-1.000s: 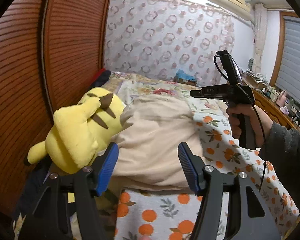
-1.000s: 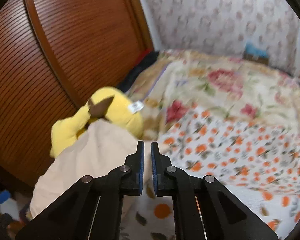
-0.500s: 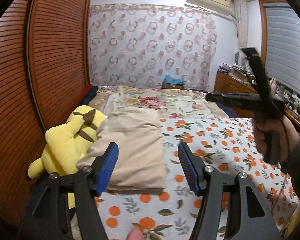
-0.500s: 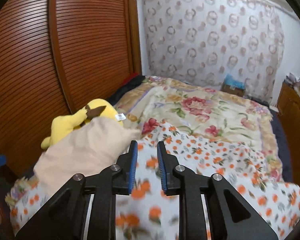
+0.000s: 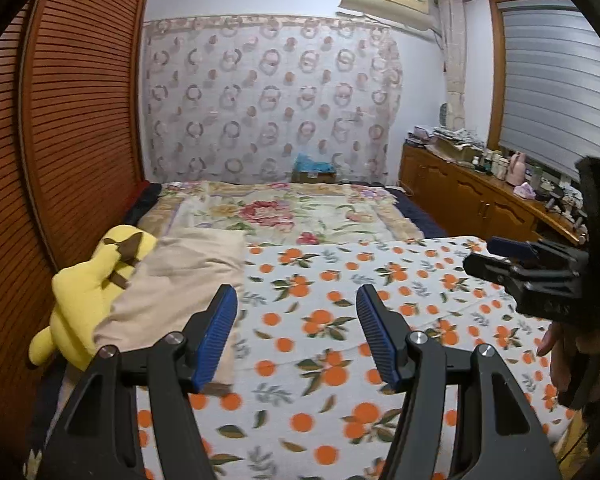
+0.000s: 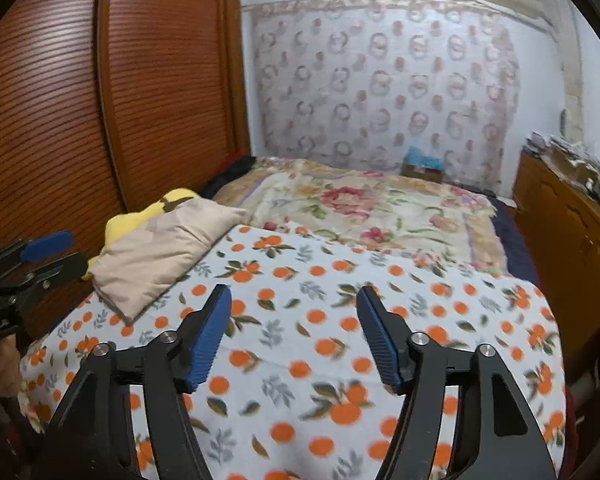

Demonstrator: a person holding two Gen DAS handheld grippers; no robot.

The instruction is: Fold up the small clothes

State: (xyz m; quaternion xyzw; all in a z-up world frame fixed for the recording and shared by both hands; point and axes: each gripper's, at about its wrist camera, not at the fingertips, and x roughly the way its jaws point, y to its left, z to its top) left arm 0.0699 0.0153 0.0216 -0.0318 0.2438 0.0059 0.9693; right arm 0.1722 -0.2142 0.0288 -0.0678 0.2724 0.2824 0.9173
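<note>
A folded beige garment [image 5: 172, 280] lies at the left edge of the bed on the orange-print blanket [image 5: 340, 320], leaning against a yellow plush toy [image 5: 92, 280]. It also shows in the right wrist view [image 6: 160, 248]. My left gripper [image 5: 296, 332] is open and empty, above the blanket just right of the garment. My right gripper [image 6: 294, 332] is open and empty over the middle of the blanket. Each gripper shows in the other's view, the right one [image 5: 512, 256] and the left one [image 6: 36, 256].
A wooden slatted wardrobe [image 5: 60, 120] runs along the bed's left side. A floral quilt [image 5: 284, 212] covers the far half of the bed. A wooden cabinet [image 5: 480, 200] with clutter stands at the right under the window. A patterned curtain hangs at the back.
Both grippers have pulled back from the garment toward the foot of the bed. The right gripper has gone from shut to open. The garment stays folded by the plush toy.
</note>
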